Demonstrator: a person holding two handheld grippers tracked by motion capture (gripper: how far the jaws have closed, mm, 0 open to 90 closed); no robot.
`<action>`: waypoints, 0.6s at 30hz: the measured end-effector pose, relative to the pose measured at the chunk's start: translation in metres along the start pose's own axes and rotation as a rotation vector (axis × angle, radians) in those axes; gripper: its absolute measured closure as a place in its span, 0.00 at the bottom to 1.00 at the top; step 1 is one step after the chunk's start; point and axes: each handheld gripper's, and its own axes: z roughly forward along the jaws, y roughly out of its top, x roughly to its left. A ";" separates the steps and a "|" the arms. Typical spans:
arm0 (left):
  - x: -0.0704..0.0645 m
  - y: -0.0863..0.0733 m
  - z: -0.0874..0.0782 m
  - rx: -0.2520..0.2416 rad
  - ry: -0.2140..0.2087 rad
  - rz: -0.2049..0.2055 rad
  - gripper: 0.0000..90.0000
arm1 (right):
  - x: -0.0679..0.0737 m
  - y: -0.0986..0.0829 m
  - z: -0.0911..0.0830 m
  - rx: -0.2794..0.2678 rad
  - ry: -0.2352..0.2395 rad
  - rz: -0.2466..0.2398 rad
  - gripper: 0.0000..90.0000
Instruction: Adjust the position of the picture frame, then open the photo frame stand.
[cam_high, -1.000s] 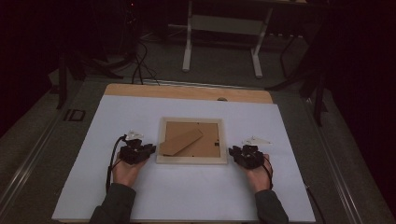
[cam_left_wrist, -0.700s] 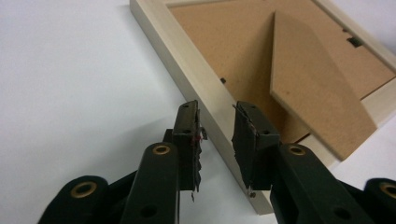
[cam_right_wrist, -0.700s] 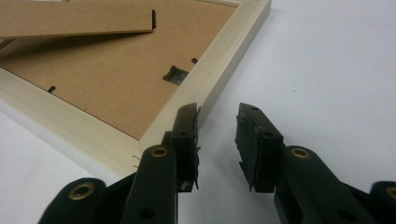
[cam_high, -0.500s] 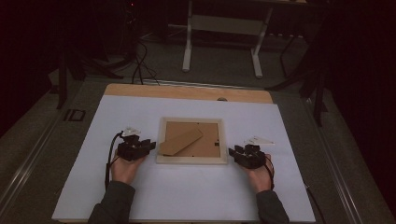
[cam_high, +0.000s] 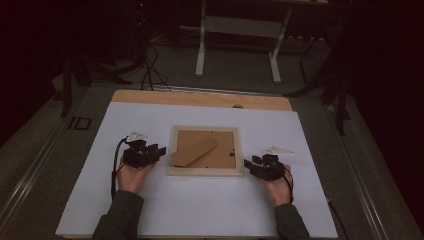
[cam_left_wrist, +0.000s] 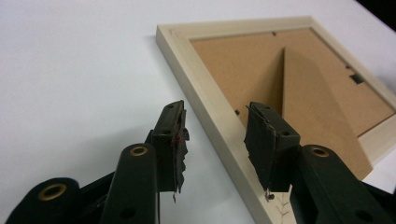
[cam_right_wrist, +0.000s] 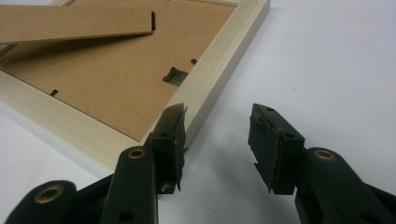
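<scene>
A picture frame (cam_high: 205, 150) lay face down in the middle of the white bench (cam_high: 200, 210), so its brown back board (cam_high: 220, 155) pointed up. A brown stand flap (cam_high: 194, 151) lay slanted across that back board. The frame's pale wood edge went all the way around.

The left gripper (cam_high: 159, 150) sat just beside the frame's left side, held in the person's left hand (cam_high: 131, 176). In the left gripper view its two black fingers (cam_left_wrist: 170, 144) were spread apart and held nothing — the frame's pale edge (cam_left_wrist: 219, 119) ran between them, a little way past the tips. I could not tell if they touched the wood.

The right gripper (cam_high: 248, 163) sat at the frame's near right corner, held in the right hand (cam_high: 276, 187). In the right gripper view its fingers (cam_right_wrist: 275, 144) were also spread wide and empty. One finger was right by the frame's corner (cam_right_wrist: 205, 107), and the other was over bare white bench. A small metal clip (cam_right_wrist: 173, 75) showed on the back board, near the wood edge.

A black cable (cam_high: 116, 165) curled from the left gripper along the bench.
</scene>
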 end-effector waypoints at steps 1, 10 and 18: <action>0.000 0.001 -0.001 -0.001 -0.001 0.003 0.65 | 0.000 0.000 0.000 0.000 -0.001 -0.001 0.61; -0.006 0.012 -0.004 -0.020 -0.033 0.013 0.64 | -0.001 0.001 -0.002 -0.006 -0.005 -0.001 0.61; -0.012 0.025 -0.004 -0.018 -0.068 0.047 0.64 | 0.001 0.003 -0.003 -0.010 -0.003 -0.003 0.59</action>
